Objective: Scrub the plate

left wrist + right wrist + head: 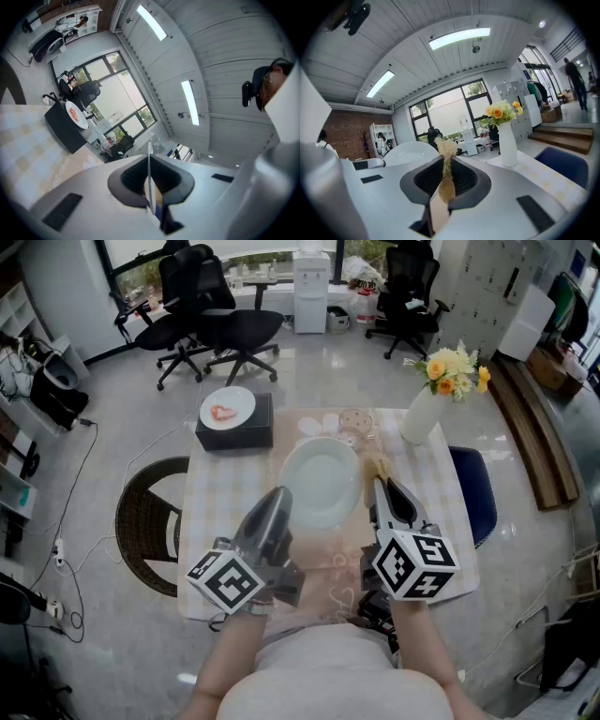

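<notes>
Woven brown wicker marks the far left: a round-backed chair (150, 521) tucked against the bench (216, 502), which wears a pale checked cloth. On the bench's far left corner sits a matte black box (234, 432), and on top of it a small white dish (227, 409) with a red smear at its middle.

Your left gripper (281, 498) has its dark jaws closed tight on the near-left rim of the plate (323, 479). In the left gripper view (150, 183) that rim (149, 178) shows edge-on as a thin white line pinched between the ribbed pads. The plate is large, round, smooth and glossy white, and it lies over the middle of the bench (whether its far edge rests on the cloth cannot be told).

Your right gripper (380, 486) is clamped on a tan, fibrous scrubber (378, 465). In the right gripper view (446, 180) the scrubber (446, 150) stands up between the jaws, its frayed, tufted top rising past them, with the plate's white curve (410, 152) just to its left. From the head view the scrubber's tip sits just beside the plate's right rim.

Further right stands a tall, smooth white vase (422, 413) with yellow and orange flowers (452, 367), and beyond the bench's right edge a dark blue chair (473, 493).
</notes>
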Action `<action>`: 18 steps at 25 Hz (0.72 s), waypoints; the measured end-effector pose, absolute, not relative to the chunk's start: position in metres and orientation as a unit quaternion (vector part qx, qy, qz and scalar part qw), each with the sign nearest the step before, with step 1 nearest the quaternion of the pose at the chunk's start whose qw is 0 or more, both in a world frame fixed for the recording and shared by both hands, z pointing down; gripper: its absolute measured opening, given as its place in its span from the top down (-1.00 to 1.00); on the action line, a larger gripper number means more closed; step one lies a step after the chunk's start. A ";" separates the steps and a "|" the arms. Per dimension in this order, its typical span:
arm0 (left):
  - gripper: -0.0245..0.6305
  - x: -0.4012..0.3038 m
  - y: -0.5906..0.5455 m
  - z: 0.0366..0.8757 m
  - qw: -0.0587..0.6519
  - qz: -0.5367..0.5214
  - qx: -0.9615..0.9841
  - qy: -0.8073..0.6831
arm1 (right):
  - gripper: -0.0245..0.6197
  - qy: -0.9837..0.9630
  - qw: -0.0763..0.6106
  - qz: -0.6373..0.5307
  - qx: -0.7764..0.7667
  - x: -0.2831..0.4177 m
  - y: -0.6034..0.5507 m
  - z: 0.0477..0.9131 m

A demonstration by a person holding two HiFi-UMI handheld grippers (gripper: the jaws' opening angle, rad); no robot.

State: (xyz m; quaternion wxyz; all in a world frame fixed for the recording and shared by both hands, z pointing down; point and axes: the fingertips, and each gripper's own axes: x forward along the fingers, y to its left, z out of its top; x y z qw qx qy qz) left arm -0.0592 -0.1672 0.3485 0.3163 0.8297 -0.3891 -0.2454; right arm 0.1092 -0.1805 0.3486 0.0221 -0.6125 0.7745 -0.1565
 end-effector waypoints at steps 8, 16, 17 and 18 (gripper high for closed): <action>0.86 -0.058 -0.168 0.347 0.314 -0.242 0.830 -0.392 | 0.78 0.821 0.108 -0.250 -0.502 0.063 -0.163 0.329; 0.86 -0.054 -0.168 0.347 0.314 -0.239 0.831 -0.392 | 0.78 0.855 0.128 -0.314 -0.393 0.010 -0.148 0.331; 0.86 -0.054 -0.167 0.347 0.314 -0.239 0.831 -0.392 | 0.78 0.856 0.126 -0.315 -0.391 0.007 -0.147 0.332; 0.86 -0.054 -0.168 0.347 0.315 -0.239 0.831 -0.392 | 0.78 0.857 0.125 -0.314 -0.390 0.004 -0.146 0.333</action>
